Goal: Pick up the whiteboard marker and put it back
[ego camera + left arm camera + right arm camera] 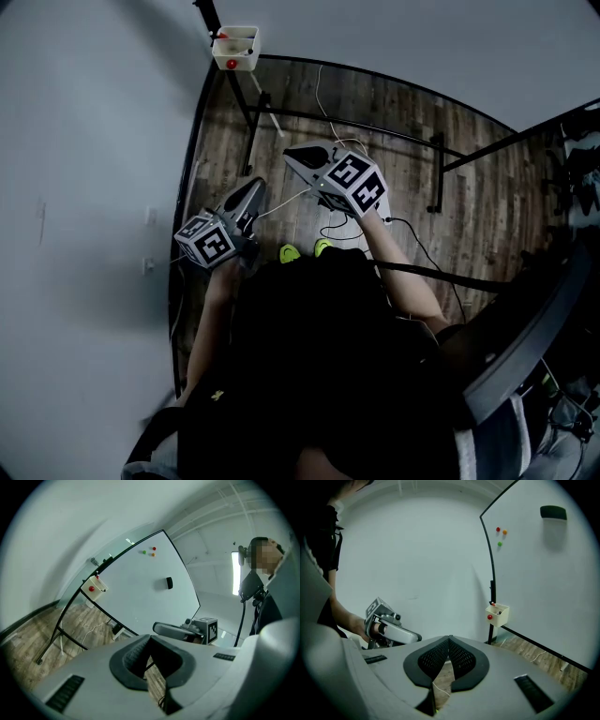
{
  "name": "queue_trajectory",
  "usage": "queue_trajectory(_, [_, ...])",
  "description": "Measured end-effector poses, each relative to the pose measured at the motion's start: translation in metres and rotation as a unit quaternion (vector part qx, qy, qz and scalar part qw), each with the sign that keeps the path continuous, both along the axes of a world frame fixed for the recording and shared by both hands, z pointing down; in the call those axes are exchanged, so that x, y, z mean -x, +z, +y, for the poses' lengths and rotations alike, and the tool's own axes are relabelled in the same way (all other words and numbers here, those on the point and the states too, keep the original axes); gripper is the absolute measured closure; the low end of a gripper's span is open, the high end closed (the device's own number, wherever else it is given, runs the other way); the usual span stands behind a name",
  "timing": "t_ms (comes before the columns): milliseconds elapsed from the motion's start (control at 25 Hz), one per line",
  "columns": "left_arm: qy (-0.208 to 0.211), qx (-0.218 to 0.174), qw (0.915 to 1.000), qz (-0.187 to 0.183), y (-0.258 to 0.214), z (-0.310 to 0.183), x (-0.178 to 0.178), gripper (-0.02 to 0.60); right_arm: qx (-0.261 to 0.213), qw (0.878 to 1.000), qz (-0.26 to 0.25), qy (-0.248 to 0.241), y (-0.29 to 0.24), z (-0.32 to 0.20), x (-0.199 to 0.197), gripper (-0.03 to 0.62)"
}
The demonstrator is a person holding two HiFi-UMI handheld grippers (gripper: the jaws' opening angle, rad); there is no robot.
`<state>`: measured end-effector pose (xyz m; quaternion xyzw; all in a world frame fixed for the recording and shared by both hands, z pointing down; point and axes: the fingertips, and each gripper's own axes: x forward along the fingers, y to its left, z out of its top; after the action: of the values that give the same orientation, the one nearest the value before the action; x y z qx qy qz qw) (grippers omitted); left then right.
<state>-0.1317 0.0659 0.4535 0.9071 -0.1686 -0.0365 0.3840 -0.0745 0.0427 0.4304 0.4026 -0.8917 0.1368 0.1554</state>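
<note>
Cream tray [500, 617]: it is hung on the dark frame at a lower corner of the whiteboard [543, 573], well apart from both tools.
Whiteboard marker [492, 604]: the red-capped thing seen inside the tray is judged to be it. It is too small for more to be told.
Left tool [150, 638]: the pads are brought together at the tips and nothing is held between them. It is faced toward the board.
Right tool [449, 639]: it is closed fully and is empty. It is faced toward the wall and the tray.
Stage: two readings are fitted equally, the marker waiting to be fetched from the tray or set back in it. Neither is settled by the scene.
Care at the tray: the marker is walled in on all sides, so it can be reached only from above. A slim round barrel is best gripped across its middle, square to the pads.
Hazard: a light hanging tray may be knocked off the frame by a sideways nudge, so the frame is best kept clear of.
</note>
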Motion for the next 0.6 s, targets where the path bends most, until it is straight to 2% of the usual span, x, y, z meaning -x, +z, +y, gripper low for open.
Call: queue_trajectory(600, [0.005, -0.013, 0.9999, 0.002, -0.0039, -0.0080, -0.0016, 0.563, -0.021, 1.000, -0.004, 0.007, -0.0096, -0.0058, -0.0050, 0.588])
